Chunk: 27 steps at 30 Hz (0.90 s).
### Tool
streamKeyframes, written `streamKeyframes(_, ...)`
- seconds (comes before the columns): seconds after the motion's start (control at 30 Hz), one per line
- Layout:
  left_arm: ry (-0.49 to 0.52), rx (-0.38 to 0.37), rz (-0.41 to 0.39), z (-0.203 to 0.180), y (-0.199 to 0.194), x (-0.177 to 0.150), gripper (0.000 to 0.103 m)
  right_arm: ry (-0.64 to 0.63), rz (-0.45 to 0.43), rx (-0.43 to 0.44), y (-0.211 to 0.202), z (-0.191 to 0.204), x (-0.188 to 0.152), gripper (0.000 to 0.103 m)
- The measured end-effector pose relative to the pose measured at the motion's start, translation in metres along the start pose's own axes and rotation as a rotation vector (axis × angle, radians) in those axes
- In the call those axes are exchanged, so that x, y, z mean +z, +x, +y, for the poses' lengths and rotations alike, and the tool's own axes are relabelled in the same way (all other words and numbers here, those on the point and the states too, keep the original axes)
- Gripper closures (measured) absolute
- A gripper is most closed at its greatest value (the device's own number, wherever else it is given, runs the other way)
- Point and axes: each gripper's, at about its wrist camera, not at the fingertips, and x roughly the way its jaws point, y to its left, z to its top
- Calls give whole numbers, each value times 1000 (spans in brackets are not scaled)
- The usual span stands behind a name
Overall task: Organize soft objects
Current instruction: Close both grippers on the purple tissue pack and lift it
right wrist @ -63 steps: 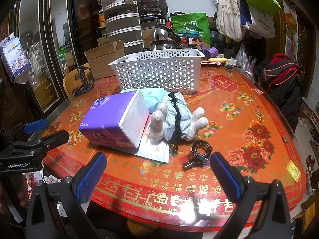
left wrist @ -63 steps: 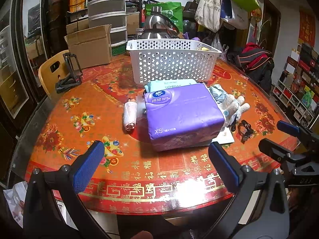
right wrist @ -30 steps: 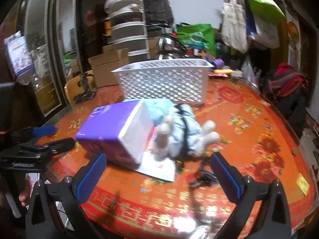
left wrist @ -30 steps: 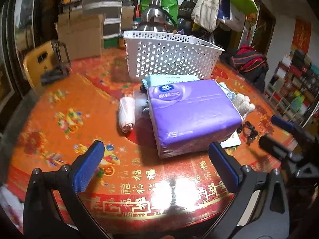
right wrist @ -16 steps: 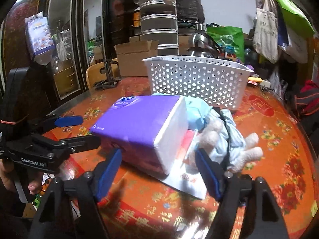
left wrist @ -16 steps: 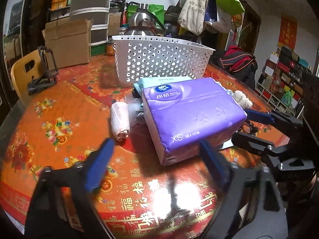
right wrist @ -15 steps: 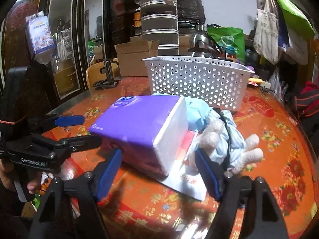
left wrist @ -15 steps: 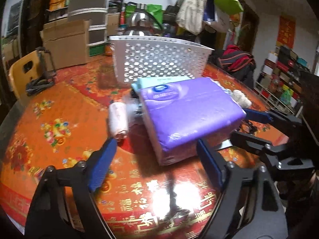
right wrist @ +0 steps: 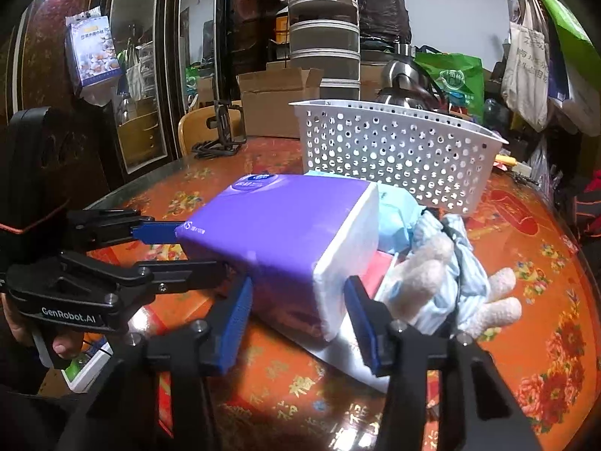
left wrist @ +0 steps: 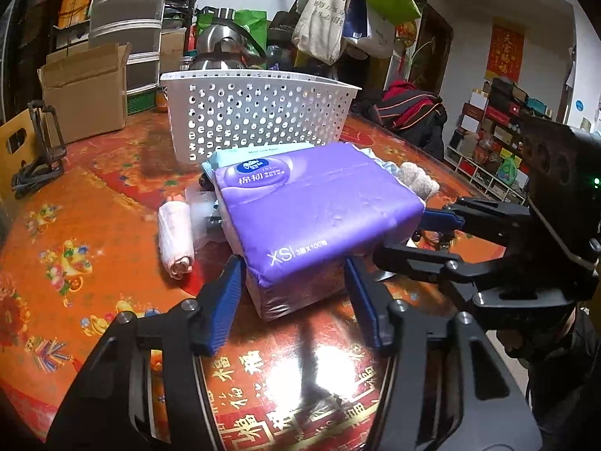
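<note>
A purple tissue pack (left wrist: 315, 214) lies on the red table (left wrist: 94, 206) in front of a white perforated basket (left wrist: 255, 112). My left gripper (left wrist: 293, 300) has its blue pads on either side of the pack's near end; I cannot tell whether they press it. My right gripper (right wrist: 298, 319) straddles the pack's white end (right wrist: 345, 263) the same way. A teal pack (left wrist: 259, 152), a rolled pink cloth (left wrist: 174, 240), a white knit glove (right wrist: 428, 282) and a striped blue cloth (right wrist: 458, 263) lie around the pack.
A cardboard box (left wrist: 86, 86), stacked containers (left wrist: 127, 34) and a kettle (left wrist: 221, 45) stand behind the basket. A black phone stand (left wrist: 37, 150) sits at the table's left. A yellow chair (right wrist: 203, 127) stands by the far edge. Shelves and bags (left wrist: 496, 124) fill the right side.
Both grippers have moved in from the table's edge to the purple pack and narrowed around its two ends. The pack itself has stayed on the table.
</note>
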Motion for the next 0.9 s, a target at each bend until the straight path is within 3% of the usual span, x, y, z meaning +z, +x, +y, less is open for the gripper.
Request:
streamKeyframes(0.43,4,47,-39,-13,-19,9,52,47,-8,-9,-11,1,9,57)
streamKeyframes(0.9,33,70,-135,-31,-50,51,53,37,-91,-39,-42,0,40,59)
